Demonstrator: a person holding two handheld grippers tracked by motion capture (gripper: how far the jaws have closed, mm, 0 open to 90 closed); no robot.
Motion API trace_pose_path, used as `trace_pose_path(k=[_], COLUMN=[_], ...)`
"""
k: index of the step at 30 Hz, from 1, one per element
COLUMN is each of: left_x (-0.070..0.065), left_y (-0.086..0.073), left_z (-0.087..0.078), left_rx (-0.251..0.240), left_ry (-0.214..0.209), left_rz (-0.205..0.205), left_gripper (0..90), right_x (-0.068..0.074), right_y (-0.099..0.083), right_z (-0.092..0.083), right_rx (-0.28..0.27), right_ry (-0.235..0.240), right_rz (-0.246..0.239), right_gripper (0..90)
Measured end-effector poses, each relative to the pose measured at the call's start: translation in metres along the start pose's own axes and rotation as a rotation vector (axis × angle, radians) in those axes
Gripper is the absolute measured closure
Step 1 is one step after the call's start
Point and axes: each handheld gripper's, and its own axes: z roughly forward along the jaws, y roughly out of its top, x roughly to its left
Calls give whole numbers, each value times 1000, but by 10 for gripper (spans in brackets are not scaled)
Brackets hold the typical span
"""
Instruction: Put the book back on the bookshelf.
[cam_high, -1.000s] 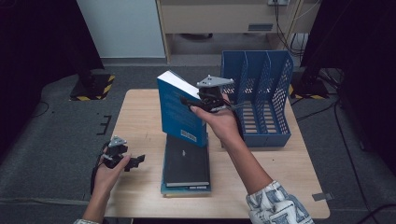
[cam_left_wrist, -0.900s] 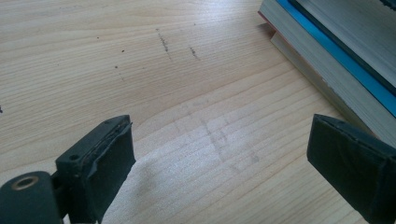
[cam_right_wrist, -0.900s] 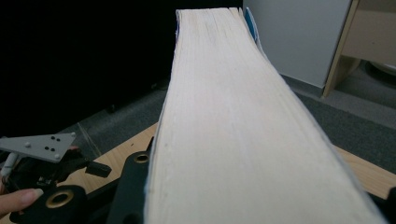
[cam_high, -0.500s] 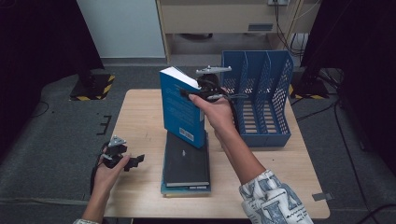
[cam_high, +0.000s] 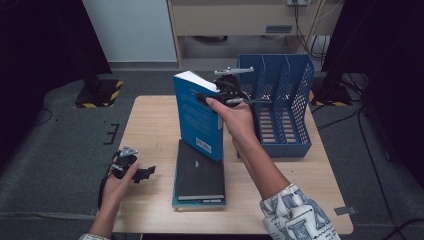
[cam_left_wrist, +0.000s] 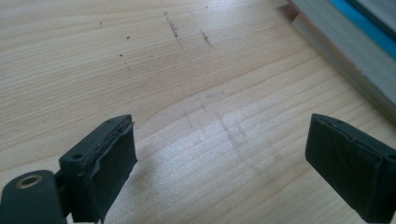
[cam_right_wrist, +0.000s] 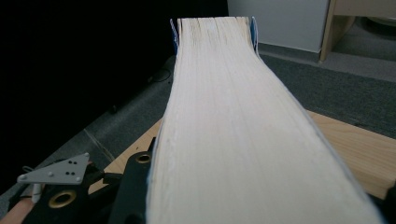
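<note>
Blue book (cam_high: 197, 115) stood upright above the book stack (cam_high: 199, 175) mid-table, clamped at its far top edge by right gripper (cam_high: 226, 95). Right gripper view showed its page edges (cam_right_wrist: 233, 130). Left gripper (cam_left_wrist: 219, 172) was wide open w/ nothing held, near left over table (cam_high: 150, 125).

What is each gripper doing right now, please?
Left gripper: open, nothing between its jaws, above the table.
Right gripper: shut on the blue book, held upright.

No legible text, blue book (cam_high: 197, 116) cover print and barcode label too small
</note>
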Motion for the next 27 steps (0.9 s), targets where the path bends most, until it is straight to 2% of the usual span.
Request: trace_pose_path(k=[11,15,17,19,25,27], left_x=[4,2,0,-3,-5,-4], left_y=[-2,-2,-4,-7,-11,-11], left_z=[15,18,19,21,22,21], left_rx=[45,44,35,12,-23,-21], left_ry=[44,60,78,93,100,100], left_rz=[-7,8,27,29,22,30], left_gripper=[62,43,38,22,4,4], right_x=[-4,-9,-12,-15,-25,-28], right_y=[4,9,11,12,11,11], right_z=[-30,-51,-60,-69,-90,-96], right_rx=[-14,-31,-37,-45,-58,-60], right_ry=[-21,-41,-54,-66,-101,-111], right_rz=[2,6,5,6,14,20], right_gripper=[604,604,604,604,603,602])
